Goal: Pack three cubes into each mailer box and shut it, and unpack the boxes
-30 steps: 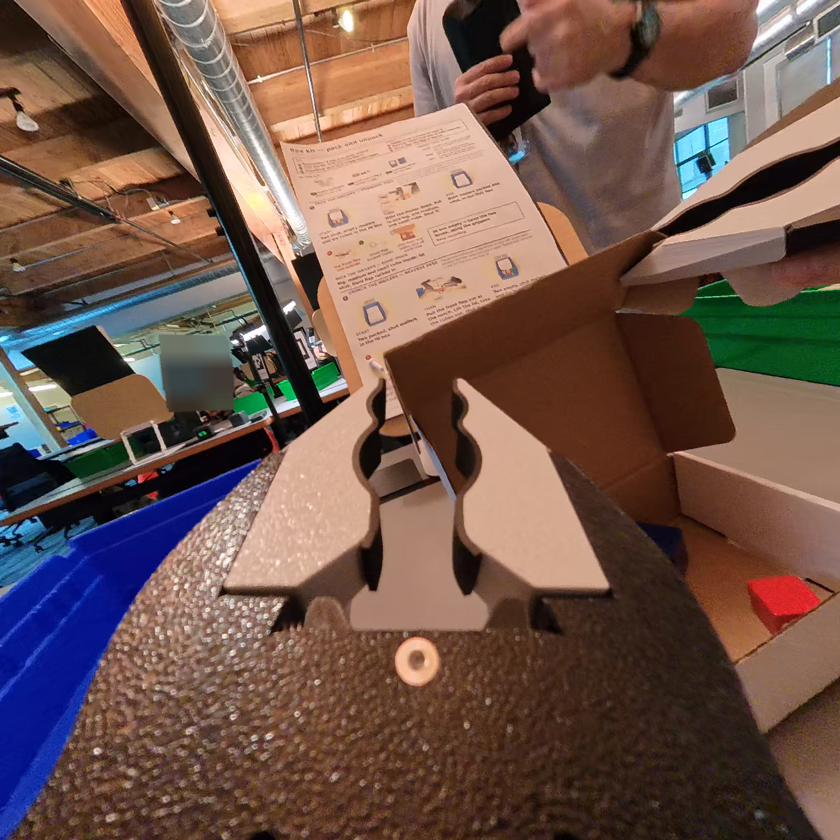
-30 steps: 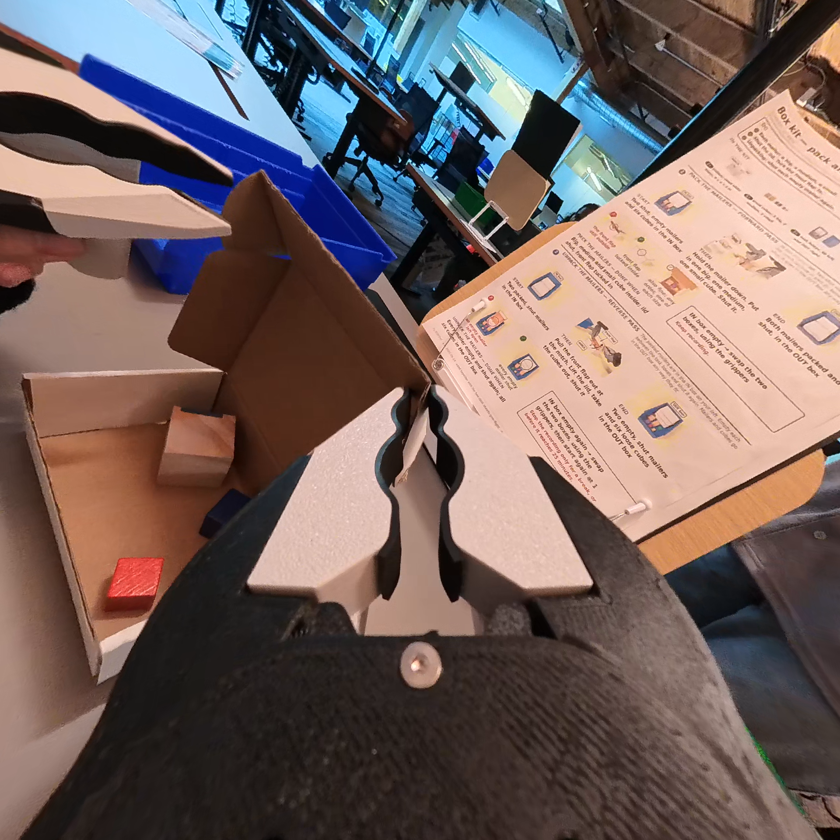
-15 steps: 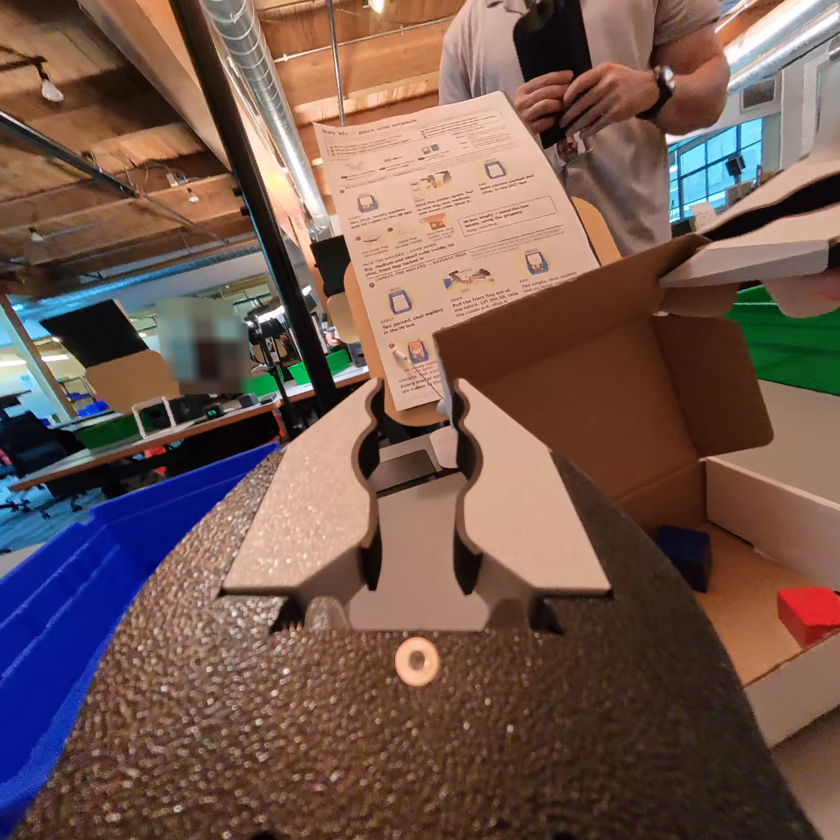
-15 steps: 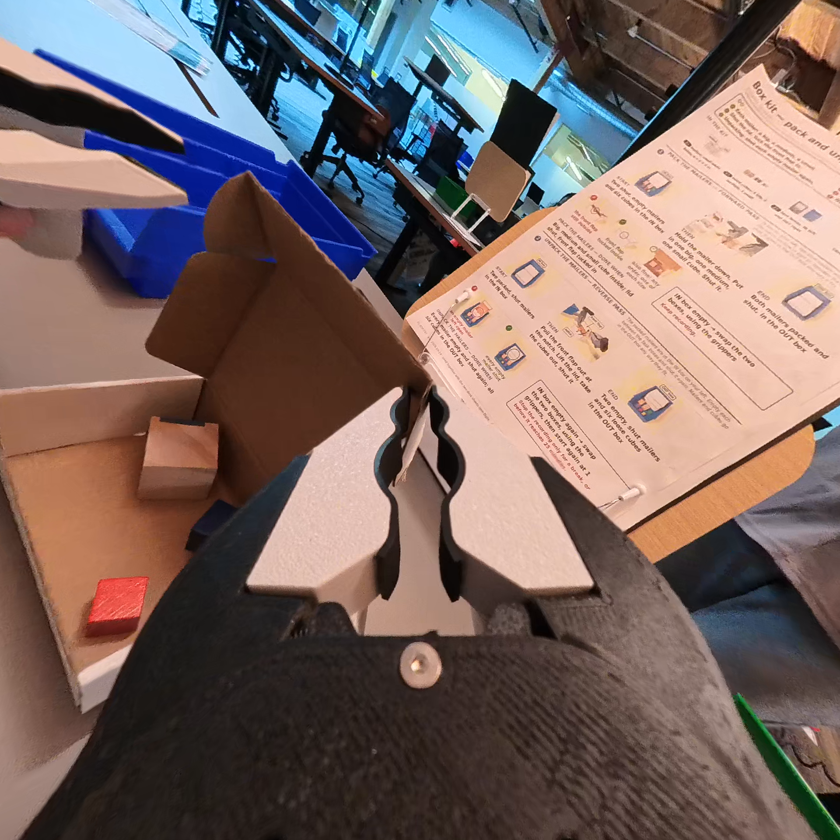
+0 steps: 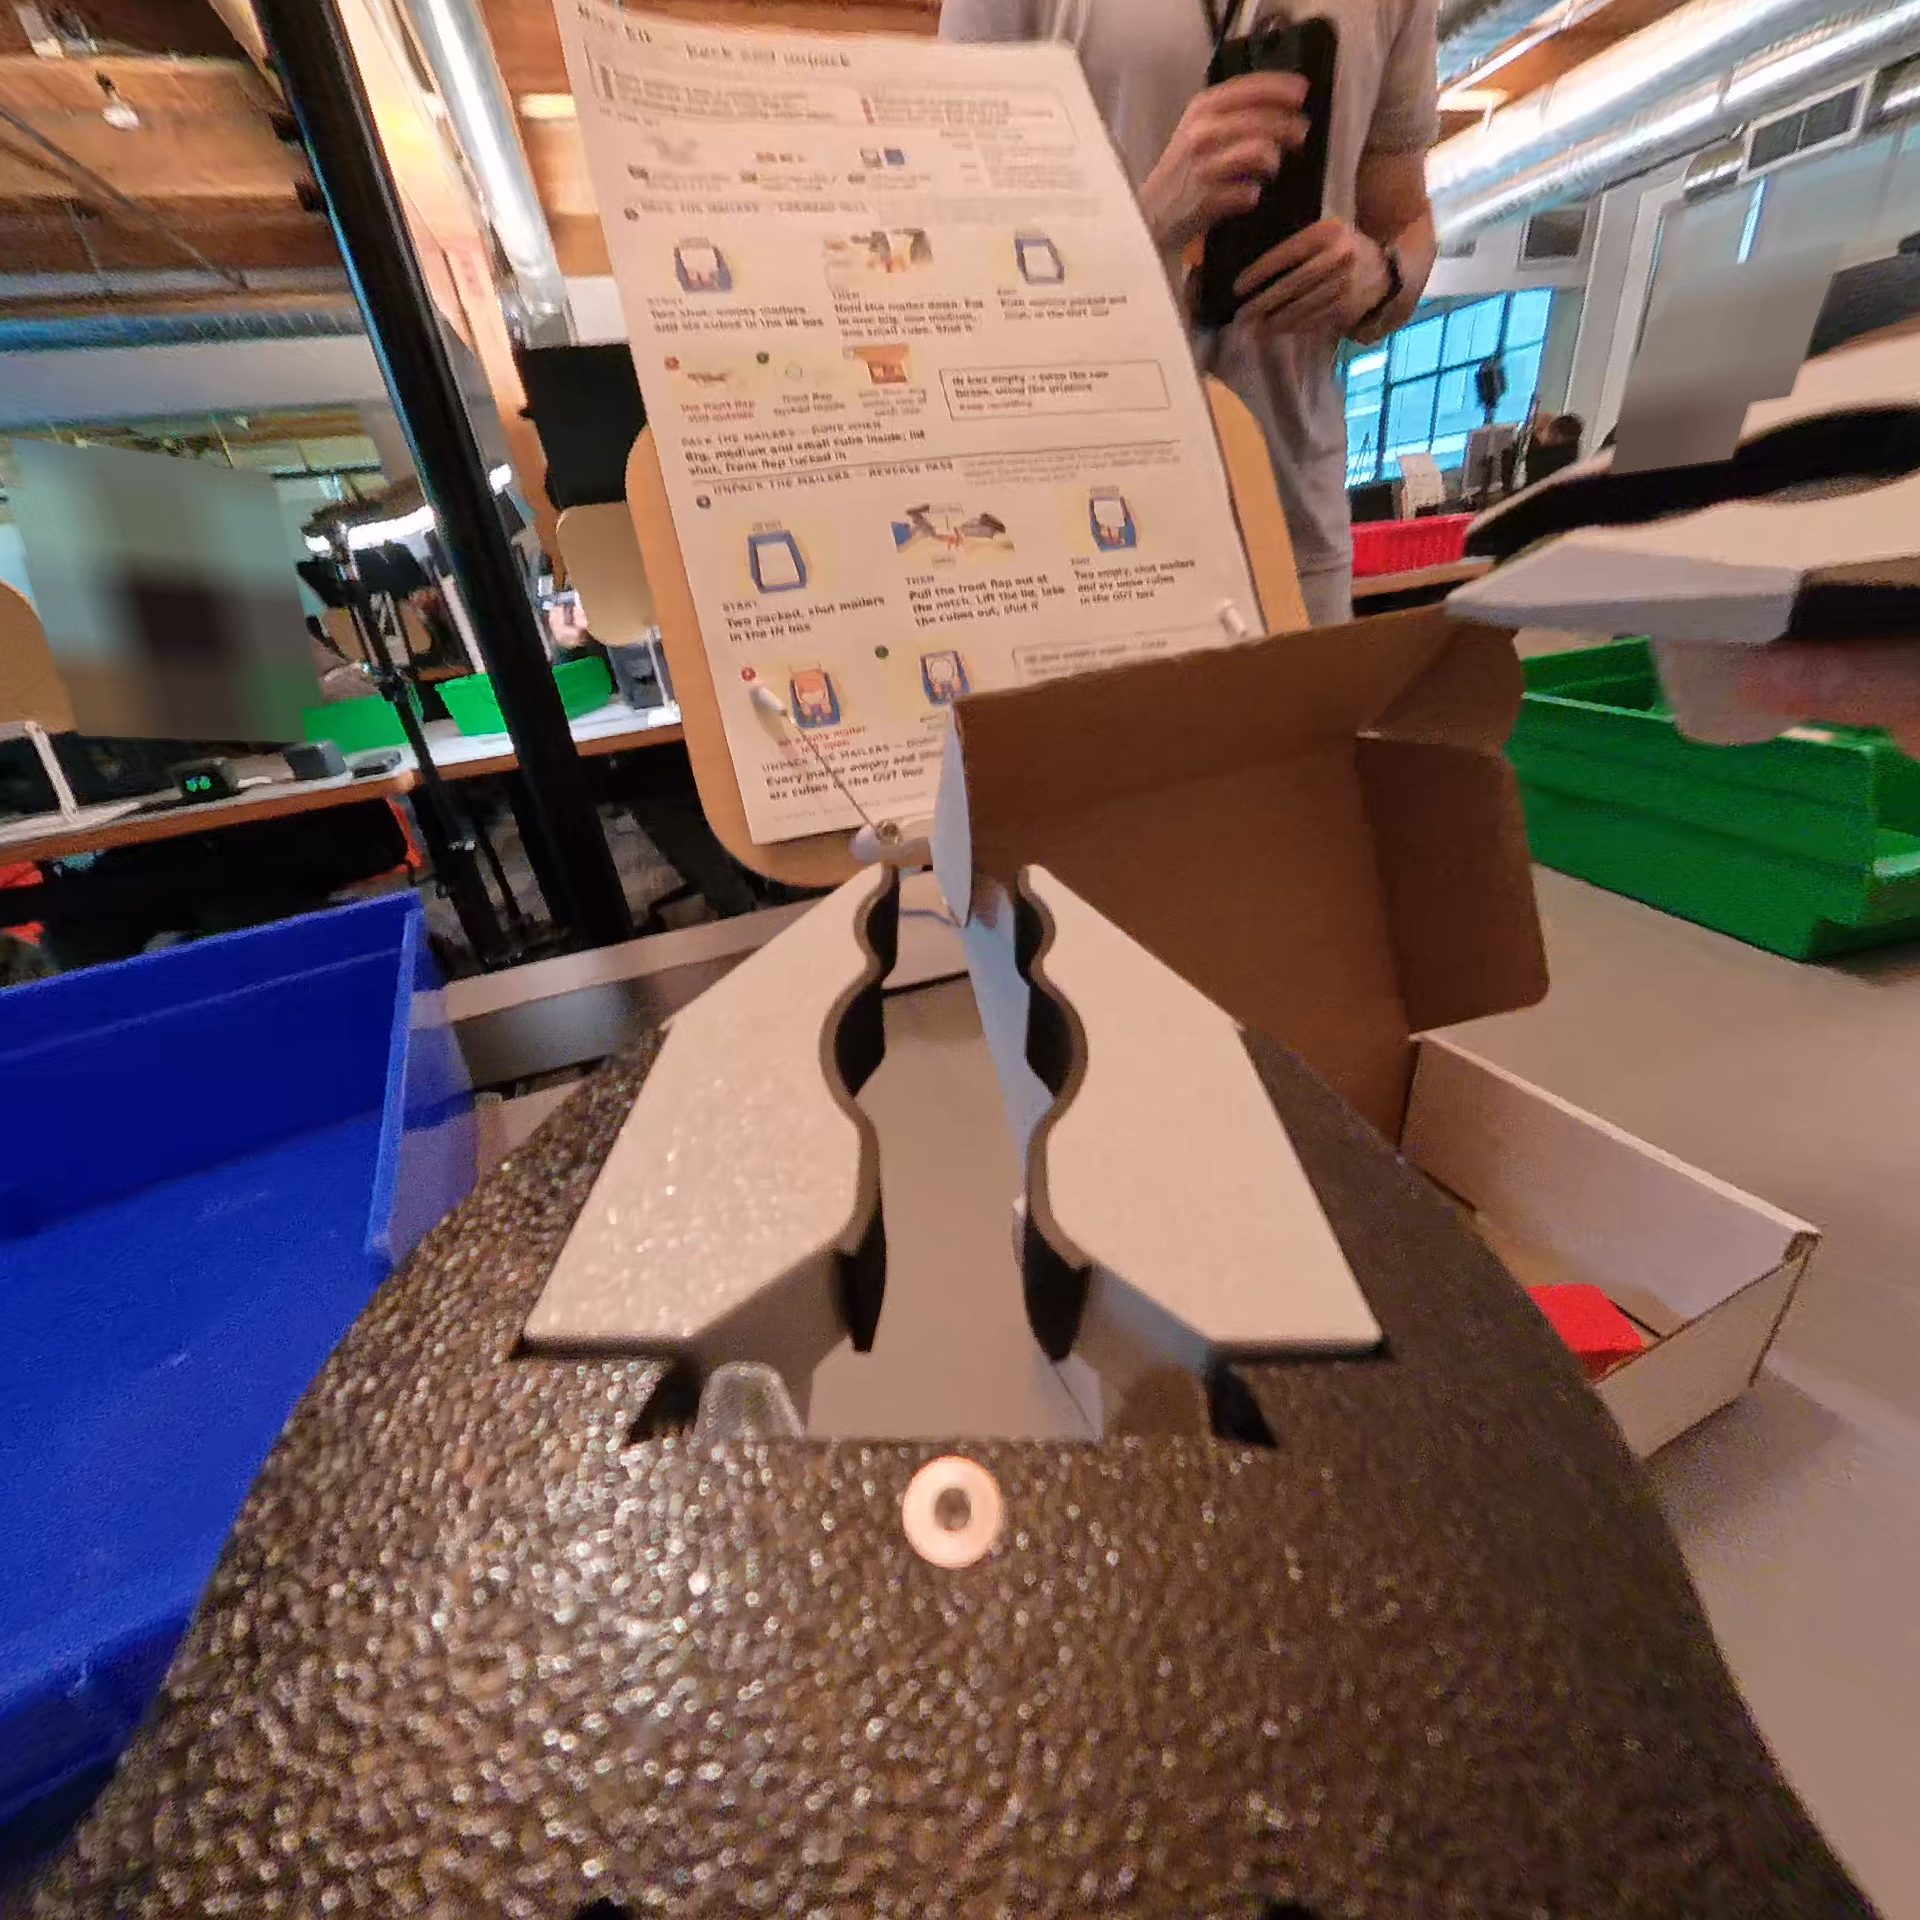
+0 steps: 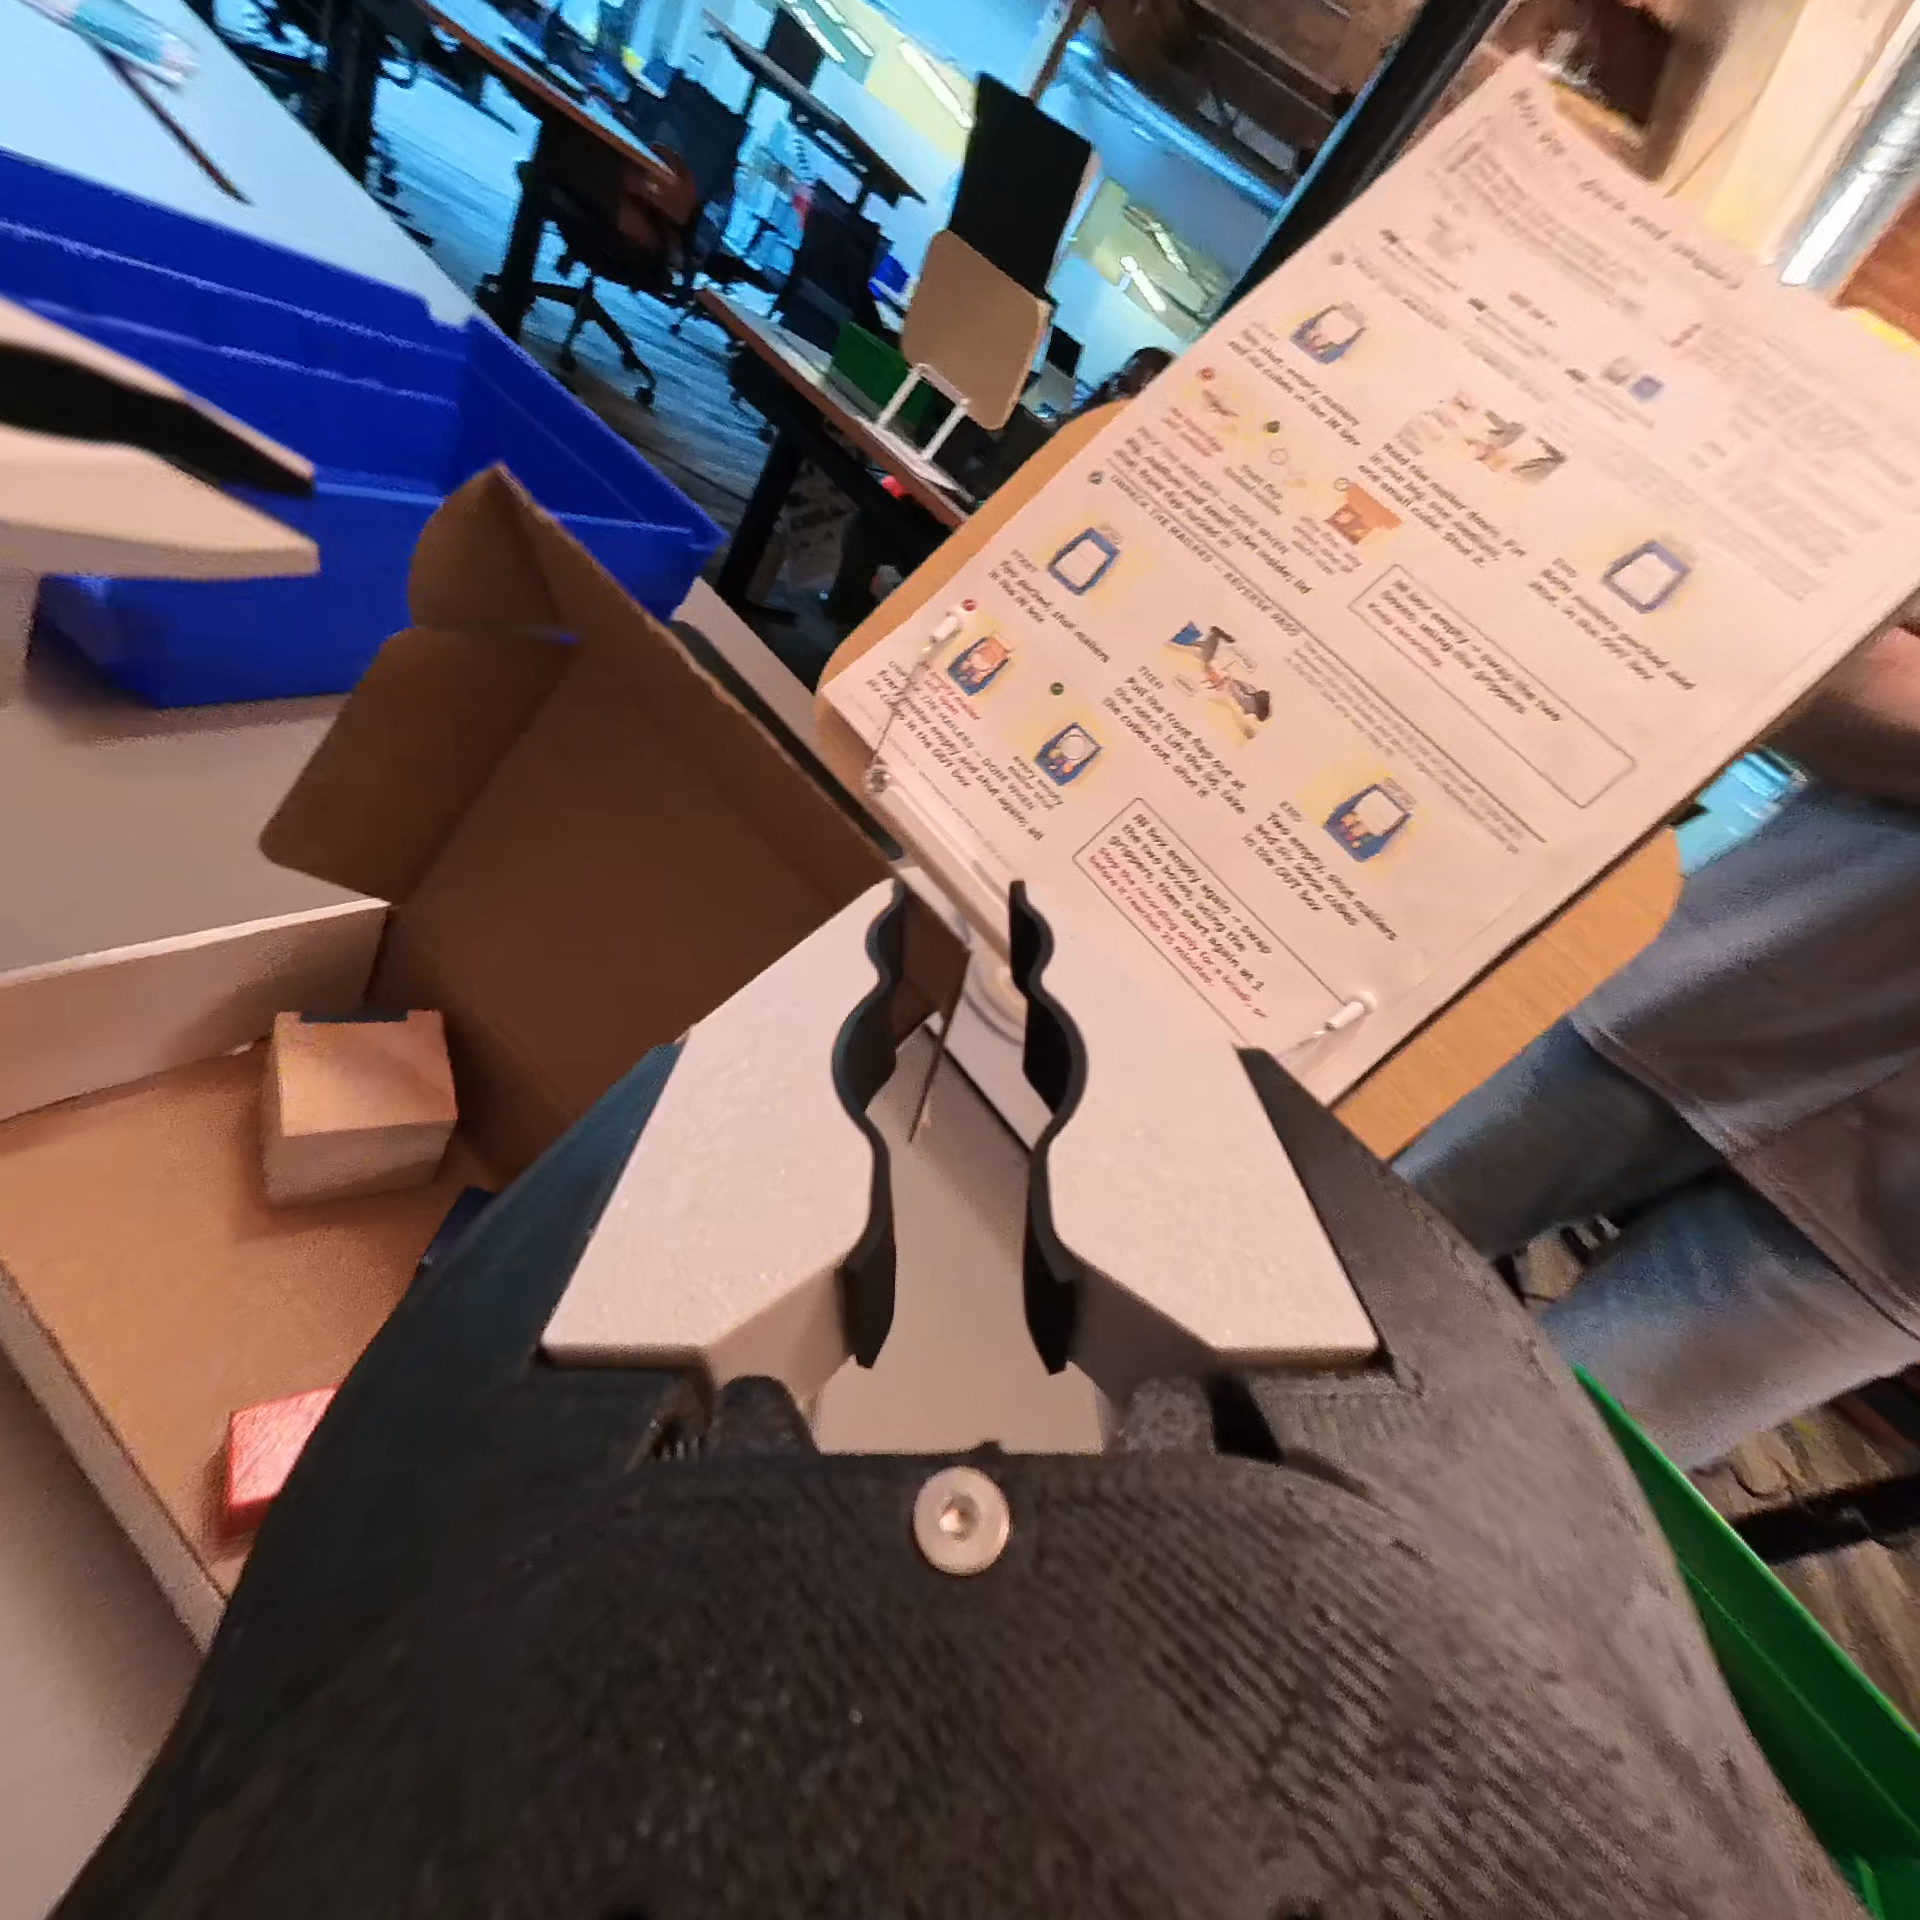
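1. The mailer box [image 6: 582, 831] sits open on my worktop [image 5: 1704, 1039], lid raised. Inside I see a wooden cube [image 6: 353, 1101] and a red cube [image 6: 272, 1449].
2. My left tongs [image 5: 954, 894] and right tongs [image 6: 951, 904] are parted narrowly – the lid's edges lie between their fingers, neither clamped.
3. Beyond – a blue bin [image 5: 197, 1143] and an instruction sheet [image 5: 914, 416].

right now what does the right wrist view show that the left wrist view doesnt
Only the right wrist view shows the pale wooden cube on the brown floor of the open cardboard mailer box.

Only the left wrist view shows the standing person's hands holding a black phone, the long green plastic bin and the black pole.

Both show the mailer's raised brown lid, the small red cube, the blue plastic bin and the printed instruction sheet.
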{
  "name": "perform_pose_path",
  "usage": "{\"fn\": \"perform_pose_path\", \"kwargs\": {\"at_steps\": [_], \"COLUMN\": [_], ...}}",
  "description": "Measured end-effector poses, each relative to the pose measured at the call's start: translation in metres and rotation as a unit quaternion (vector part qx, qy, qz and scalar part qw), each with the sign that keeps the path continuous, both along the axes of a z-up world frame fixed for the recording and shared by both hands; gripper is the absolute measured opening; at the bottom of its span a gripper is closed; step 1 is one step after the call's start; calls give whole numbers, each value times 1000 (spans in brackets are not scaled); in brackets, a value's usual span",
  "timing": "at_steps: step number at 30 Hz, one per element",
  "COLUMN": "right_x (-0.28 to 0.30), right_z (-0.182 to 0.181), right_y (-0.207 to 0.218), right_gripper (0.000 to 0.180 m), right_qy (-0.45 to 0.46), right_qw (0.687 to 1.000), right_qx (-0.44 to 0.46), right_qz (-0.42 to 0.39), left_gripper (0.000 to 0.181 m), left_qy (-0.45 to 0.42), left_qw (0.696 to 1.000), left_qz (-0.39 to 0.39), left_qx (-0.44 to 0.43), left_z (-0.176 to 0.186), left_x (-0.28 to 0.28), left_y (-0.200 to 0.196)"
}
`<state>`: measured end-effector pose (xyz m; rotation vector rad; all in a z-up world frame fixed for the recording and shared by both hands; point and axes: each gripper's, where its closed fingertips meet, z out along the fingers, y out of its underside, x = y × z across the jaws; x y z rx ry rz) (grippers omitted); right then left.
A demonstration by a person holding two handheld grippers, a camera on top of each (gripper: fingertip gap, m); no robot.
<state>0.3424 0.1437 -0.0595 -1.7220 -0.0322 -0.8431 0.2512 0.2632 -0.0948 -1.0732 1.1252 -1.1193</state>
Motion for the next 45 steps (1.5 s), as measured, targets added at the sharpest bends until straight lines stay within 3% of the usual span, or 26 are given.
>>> {"fn": "perform_pose_path", "kwargs": {"at_steps": [7,12,16,22,31,37,38,40,42,45], "right_x": [4,-12,-13,-2,31,41,43,37,16,13], "right_z": [2,-5,-13,-19,-14,-16,-25,-42,-47,-55], "right_y": [-11,-10,-18,-27,-51,-59,-69,-86,-81,-85], "right_gripper": [24,22,36,2,0,0,7,39,42,34], "right_qy": [23,20,51,87,152,193,195,244,272,230], "right_qw": [999,999,999,996,984,971,968,952,948,956], "right_qx": [-6,-27,-11,8,49,96,83,88,118,107], "right_qz": [-32,4,-6,-25,-81,-104,-132,-161,-119,-146], "left_gripper": [29,19,14,6,7,4,3,8,25,14], "left_qy": [48,45,56,55,58,77,78,82,100,98], "left_qw": [998,999,998,998,997,997,997,996,995,995], "left_qz": [-29,-24,-24,-23,-22,4,-1,-21,-23,-12], "left_qx": [-13,-13,-12,-7,50,0,-1,-4,-9,-18], "left_z": [-14,-12,-16,-17,-12,-10,-7,-2,-1,0], "left_x": [10,9,12,19,47,57,57,57,54,37], "left_y": [-12,-11,-12,-17,-50,-52,-53,-58,-56,-49]}}
